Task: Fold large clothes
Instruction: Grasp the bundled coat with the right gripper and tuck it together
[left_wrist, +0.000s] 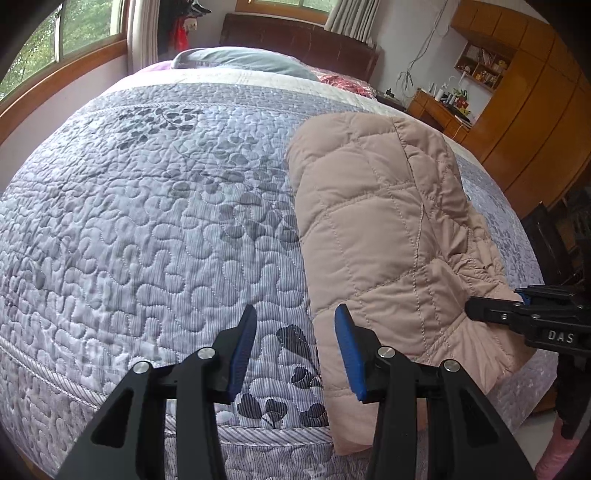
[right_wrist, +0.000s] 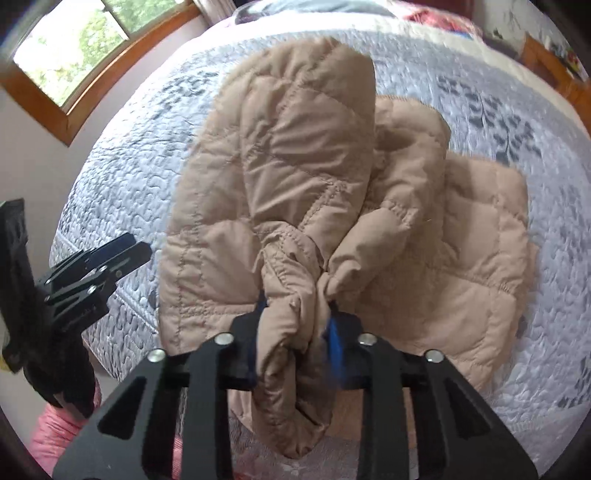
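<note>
A large bed (left_wrist: 129, 229) with a grey-blue quilted cover fills both views, and on its right part lies the beige quilted jacket (left_wrist: 373, 221), folded into a long shape that reaches the near edge of the bed. The right gripper (right_wrist: 295, 332) is pinching a bunched part of the jacket between its two fingers, and this part is lifted up before the camera. The left gripper (left_wrist: 295, 350) is spread and holds nothing, just beside the jacket's left edge, over the cover.

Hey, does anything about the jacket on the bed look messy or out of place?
Only the tan jacket: the part clamped in the right gripper is bunched and wrinkled, not flat. Nothing looks damaged.
</note>
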